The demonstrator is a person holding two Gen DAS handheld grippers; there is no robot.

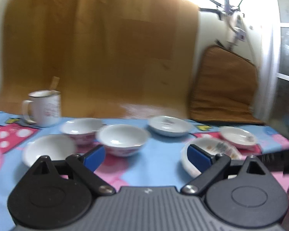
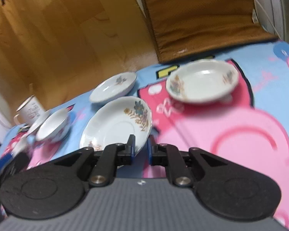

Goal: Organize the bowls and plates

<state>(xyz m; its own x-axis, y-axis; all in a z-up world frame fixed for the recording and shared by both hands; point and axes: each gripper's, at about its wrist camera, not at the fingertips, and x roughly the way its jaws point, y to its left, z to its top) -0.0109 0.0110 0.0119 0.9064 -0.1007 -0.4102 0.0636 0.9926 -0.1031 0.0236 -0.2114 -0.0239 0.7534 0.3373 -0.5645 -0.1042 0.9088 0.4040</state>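
Note:
My left gripper (image 1: pixel 146 156) is open and empty above the blue and pink cartoon cloth (image 1: pixel 160 154). Three white bowls lie ahead of it: one at the left (image 1: pixel 48 149), one behind it (image 1: pixel 81 128), one in the middle (image 1: pixel 123 139). A flowered plate (image 1: pixel 212 150) sits by the right finger. My right gripper (image 2: pixel 140 151) is shut on the near rim of that flowered plate (image 2: pixel 117 125), which is tilted. A small plate (image 2: pixel 113 89) lies behind it and a deeper flowered dish (image 2: pixel 202 80) to the right.
A white enamel mug (image 1: pixel 43 107) with a spoon stands at the back left on a coaster. Two more plates (image 1: pixel 169 125) (image 1: pixel 239 136) lie at the back. A brown cushion (image 1: pixel 223 88) and wooden floor (image 1: pixel 106 48) lie beyond the cloth edge.

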